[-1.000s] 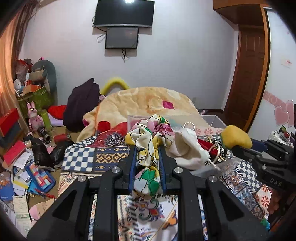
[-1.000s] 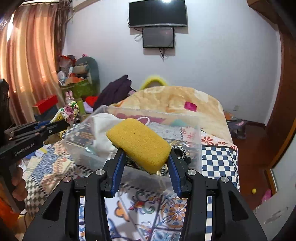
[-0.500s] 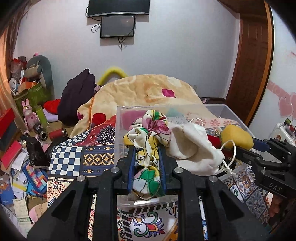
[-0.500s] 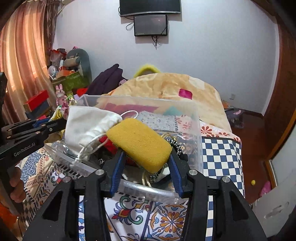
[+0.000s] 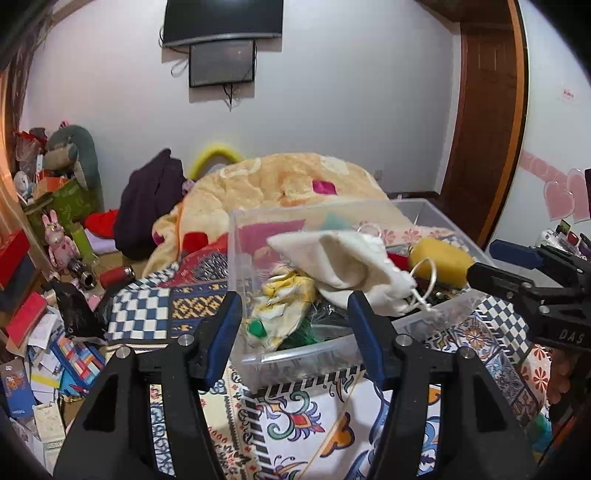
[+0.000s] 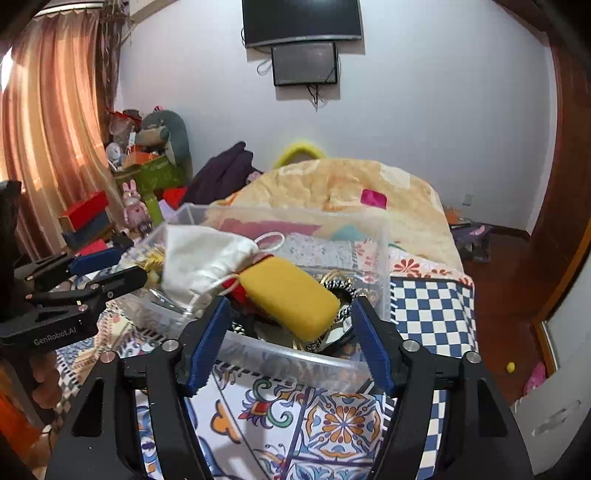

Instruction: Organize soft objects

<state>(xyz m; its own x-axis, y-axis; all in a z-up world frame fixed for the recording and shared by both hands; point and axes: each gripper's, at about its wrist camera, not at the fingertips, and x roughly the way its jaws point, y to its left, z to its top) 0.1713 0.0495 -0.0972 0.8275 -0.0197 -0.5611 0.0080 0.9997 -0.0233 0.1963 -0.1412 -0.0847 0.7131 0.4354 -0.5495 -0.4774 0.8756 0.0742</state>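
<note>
1. Left gripper (image 5: 293, 319) fingers spread wide, nothing between them – poised just in front of clear plastic bin (image 5: 236, 254), near its front-left corner
2. Right gripper (image 6: 290, 334) likewise spread apart, empty, at bin's near rim (image 6: 295, 356)
3. Yellow sponge (image 6: 290, 295) lying tilted inside bin, on top of a black-and-white cord and other items, just beyond right fingertips, not touching them
4. Floral cloth (image 5: 284, 299) crumpled in bin's front-left part, partly under white drawstring pouch (image 5: 343, 258)
5. Pouch draped over bin contents, its cord (image 5: 424, 280) hanging over front rim; sponge just beside it on the right
6. Bin sitting on patterned bedspread (image 6: 332, 417) – orange blanket (image 5: 280, 181) heaped behind
7. Wall TV (image 6: 301, 20) above, curtain (image 6: 48, 122) at left, clutter on floor (image 5: 40, 354) beside bed
</note>
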